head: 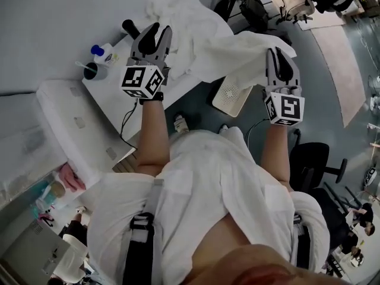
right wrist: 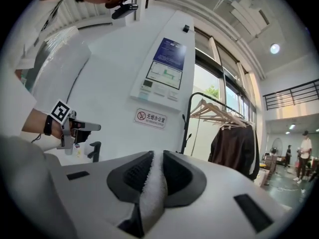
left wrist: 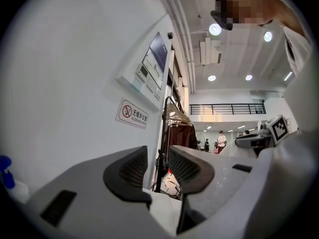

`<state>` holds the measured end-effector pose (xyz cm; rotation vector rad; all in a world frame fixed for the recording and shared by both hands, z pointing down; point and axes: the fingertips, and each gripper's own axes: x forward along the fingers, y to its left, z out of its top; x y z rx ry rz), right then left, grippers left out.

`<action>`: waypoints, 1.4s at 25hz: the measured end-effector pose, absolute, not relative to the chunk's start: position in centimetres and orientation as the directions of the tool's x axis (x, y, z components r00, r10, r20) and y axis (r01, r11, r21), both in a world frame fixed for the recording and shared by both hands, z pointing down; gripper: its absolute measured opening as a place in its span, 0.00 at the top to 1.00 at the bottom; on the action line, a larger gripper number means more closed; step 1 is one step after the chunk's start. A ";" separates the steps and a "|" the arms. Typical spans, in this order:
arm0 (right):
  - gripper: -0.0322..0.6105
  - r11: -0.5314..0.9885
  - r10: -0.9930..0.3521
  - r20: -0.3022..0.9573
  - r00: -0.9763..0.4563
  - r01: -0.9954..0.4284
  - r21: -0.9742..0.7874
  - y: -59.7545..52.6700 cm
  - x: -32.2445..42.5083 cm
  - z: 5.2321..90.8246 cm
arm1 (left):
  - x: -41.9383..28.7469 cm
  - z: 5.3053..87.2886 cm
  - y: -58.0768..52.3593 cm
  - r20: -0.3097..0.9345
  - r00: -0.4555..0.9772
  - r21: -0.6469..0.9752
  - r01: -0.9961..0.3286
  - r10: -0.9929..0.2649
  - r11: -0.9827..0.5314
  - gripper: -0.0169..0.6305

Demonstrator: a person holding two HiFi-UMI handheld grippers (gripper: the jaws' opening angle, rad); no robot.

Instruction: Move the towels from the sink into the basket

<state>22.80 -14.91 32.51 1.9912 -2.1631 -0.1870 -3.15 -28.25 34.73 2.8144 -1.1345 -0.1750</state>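
Left gripper (head: 154, 35) at eleven o'clock, jaws apart, nothing between; right gripper (head: 279, 58) at two o'clock, clamped on white towel (head: 237, 52).

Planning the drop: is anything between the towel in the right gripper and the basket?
Nothing visible. The towel, pinched in the right gripper, hangs partly over the white basket; the open left gripper is away over the counter.

White wall (left wrist: 75, 59) with a no-smoking sign (right wrist: 150, 118), clothes rack (right wrist: 219, 114), ceiling lights (left wrist: 215, 29), grey floor (head: 312, 114), black office chair (head: 312, 159)
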 end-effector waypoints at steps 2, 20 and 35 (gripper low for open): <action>0.83 0.060 -0.997 0.055 -0.050 -0.974 0.217 -13.8 25.4 32.4 | -0.7 34.3 -27.8 -0.066 0.726 0.129 -0.674 -0.685 -0.727 0.78; 0.83 0.142 -0.926 0.367 -0.087 -0.982 0.125 -7.6 38.2 48.1 | 13.6 35.9 -18.9 -0.014 0.749 0.109 -0.657 -0.662 -0.746 0.77; 0.83 0.143 -0.831 0.548 -0.089 -0.988 0.056 -7.7 38.8 56.7 | 10.0 37.4 -15.7 0.034 0.673 0.089 -0.738 -0.739 -0.668 0.77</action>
